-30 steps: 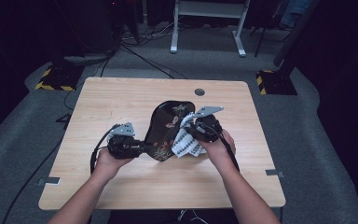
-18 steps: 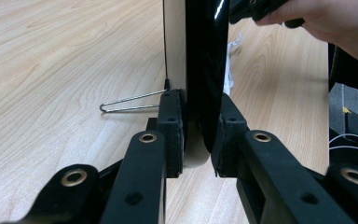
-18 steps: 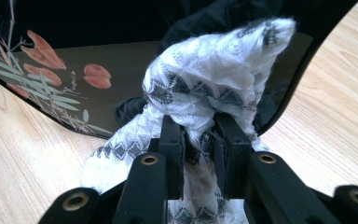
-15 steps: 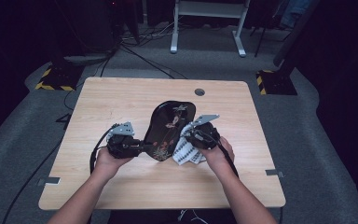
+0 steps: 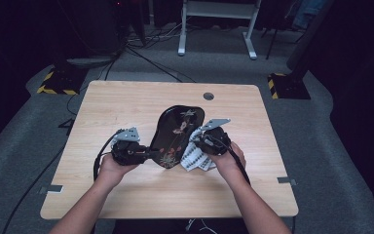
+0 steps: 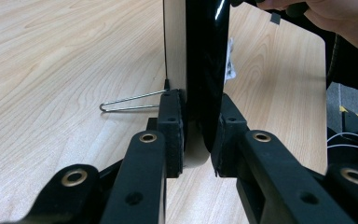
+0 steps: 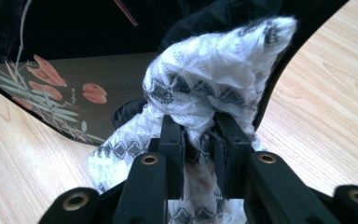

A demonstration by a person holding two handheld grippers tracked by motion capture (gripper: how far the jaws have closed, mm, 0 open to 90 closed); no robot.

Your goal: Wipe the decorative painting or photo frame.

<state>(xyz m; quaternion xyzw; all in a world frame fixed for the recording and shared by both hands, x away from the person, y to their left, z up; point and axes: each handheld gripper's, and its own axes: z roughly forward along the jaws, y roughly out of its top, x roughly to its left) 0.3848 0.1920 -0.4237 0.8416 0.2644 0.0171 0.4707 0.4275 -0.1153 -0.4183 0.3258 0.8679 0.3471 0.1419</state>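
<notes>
Left gripper clamping black tray (right gripper gripping cloth)

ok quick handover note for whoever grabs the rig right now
Left tool: shut on the near edge of the black tray, holding that edge up off the table.
Right tool: shut on the white patterned cloth, bunched against the tray's right side.
Done: both grips are set, cloth is at the tray.
Left: wiping looks under way; how much of the flowered face is clean can't be told. Then set the tray flat and let go of both.
</notes>
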